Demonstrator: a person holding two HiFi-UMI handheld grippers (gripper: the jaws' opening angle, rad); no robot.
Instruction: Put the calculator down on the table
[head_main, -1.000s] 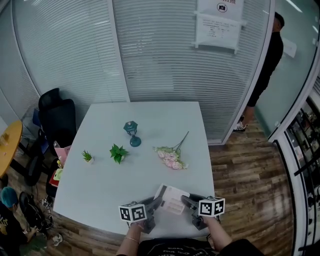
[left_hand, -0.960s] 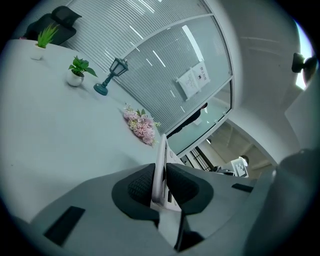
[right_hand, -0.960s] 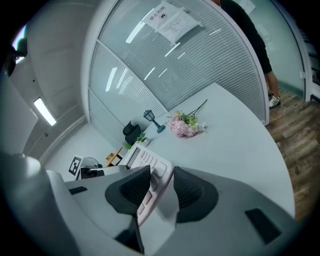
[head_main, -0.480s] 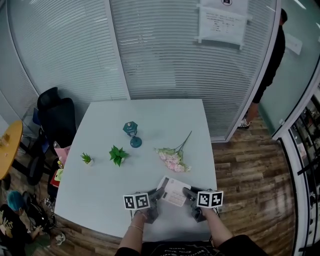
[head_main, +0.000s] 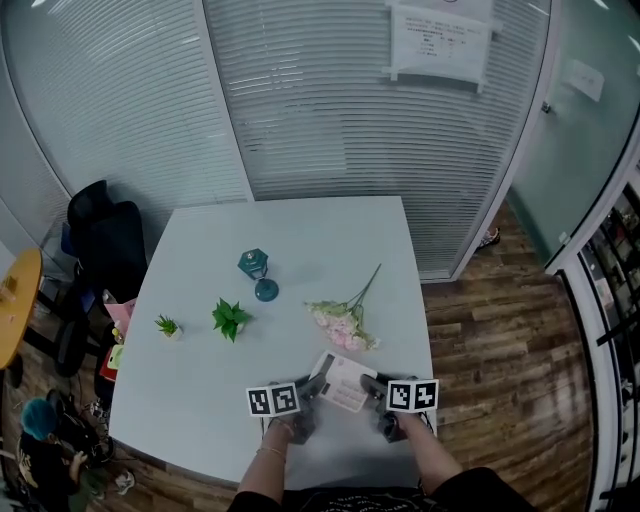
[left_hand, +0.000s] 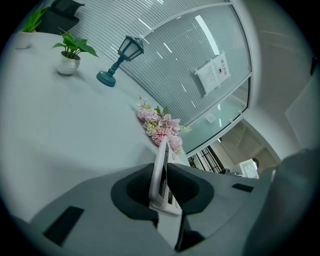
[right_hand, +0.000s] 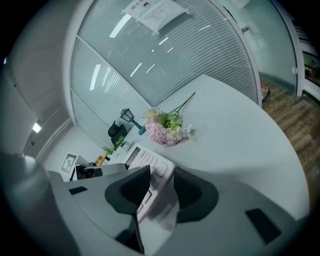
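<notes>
My left tool is pinching the left edge of the calculator. In the left gripper view the thin white body stands edge-on between the dark pads, and both press on it. Well beyond this tool, out on the worktop, stand a potted plant and a teal lantern, far from what I carry.

The calculator bridges the gap between my two tools, keys up, over the near part of the worktop. Over the last second both tools have sunk together and the calculator has come down with them, staying flat between them. Neither grip has loosened on the way. I judge the lowering to be almost done — in the right gripper view a shadow lies close under the body. I cannot tell whether its underside already touches the surface.

My right tool pinches the right edge, one pad on the keys and the other on the back. Just ahead of it lie the pink flowers, near the calculator's far edge but apart from it. What remains, as I read it, is to settle the body flat short of those flowers — then ease both pairs of pads off.
</notes>
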